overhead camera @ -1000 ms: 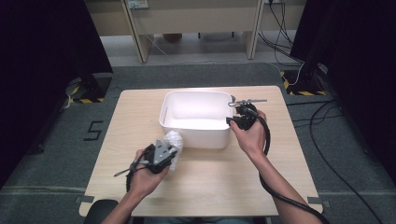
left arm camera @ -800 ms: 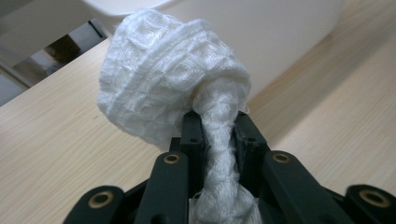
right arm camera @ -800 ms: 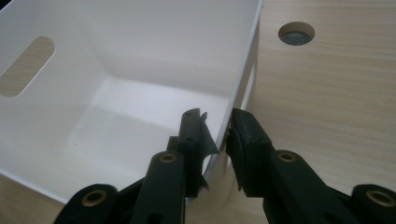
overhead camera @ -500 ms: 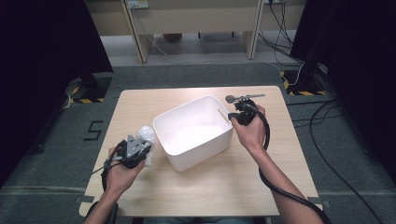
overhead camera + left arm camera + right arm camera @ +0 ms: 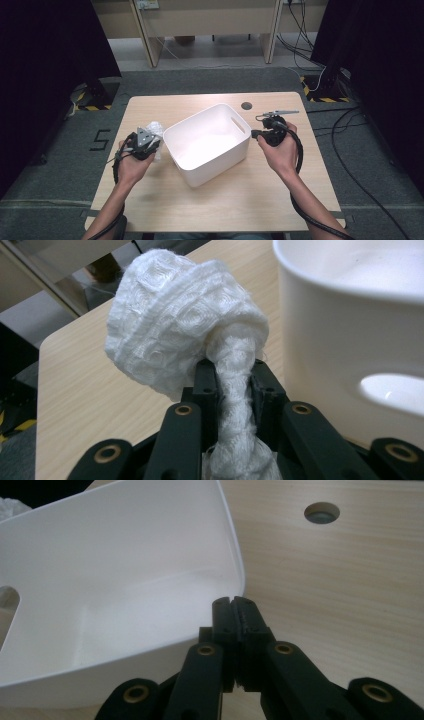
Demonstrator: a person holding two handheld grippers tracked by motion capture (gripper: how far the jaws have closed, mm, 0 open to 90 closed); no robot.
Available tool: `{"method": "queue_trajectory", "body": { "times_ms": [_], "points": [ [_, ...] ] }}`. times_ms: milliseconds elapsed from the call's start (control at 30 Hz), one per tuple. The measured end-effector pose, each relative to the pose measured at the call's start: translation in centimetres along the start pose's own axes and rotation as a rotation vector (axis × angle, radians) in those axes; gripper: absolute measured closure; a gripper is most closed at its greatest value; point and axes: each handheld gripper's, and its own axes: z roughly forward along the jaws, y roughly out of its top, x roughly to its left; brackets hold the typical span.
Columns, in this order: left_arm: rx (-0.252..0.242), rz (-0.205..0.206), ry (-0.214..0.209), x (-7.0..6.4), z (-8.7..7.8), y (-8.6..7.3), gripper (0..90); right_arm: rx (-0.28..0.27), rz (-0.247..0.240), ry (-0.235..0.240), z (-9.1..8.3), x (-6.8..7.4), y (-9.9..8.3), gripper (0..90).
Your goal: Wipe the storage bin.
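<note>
White cloth [image 5: 185, 335] clamped in left gripper [image 5: 231, 385] beside the bin [image 5: 207, 142] — right gripper [image 5: 235, 611] clenched, empty.

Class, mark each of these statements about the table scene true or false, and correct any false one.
1. The left hand-held gripper is shut on a white cloth. True.
2. The white bin holds several items. False: its inside is bare.
3. The right hand-held gripper has its jaws closed together at the bin's rim. True.
4. The cloth lies inside the bin. False: it is outside, beside the bin's wall.
5. The table is dark metal. False: it is light wood.
</note>
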Motion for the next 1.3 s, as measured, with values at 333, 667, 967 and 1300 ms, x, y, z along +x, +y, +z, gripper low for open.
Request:
{"method": "queue_trajectory", "body": {
  "times_ms": [333,667,967,1300],
  "points": [
    [-0.023,0.025,-0.098,-0.1,0.4,0.1,76.7,0.06,-0.017,0.062,0.9,1.4,-1.5,89.5],
    [-0.046,0.069,-0.135,-0.1,0.2,0.5,76.6,0.041,-0.026,0.027,2.9,0.7,0.8,86.8],
    [-0.027,0.104,-0.146,0.5,1.7,1.3,76.7,0.021,-0.01,-0.004,2.9,0.3,0.6,87.2],
    [-0.067,0.133,-0.206,-1.7,0.3,0.9,76.7,0.015,-0.007,-0.017,4.5,1.1,1.9,89.2]
  ]
}}
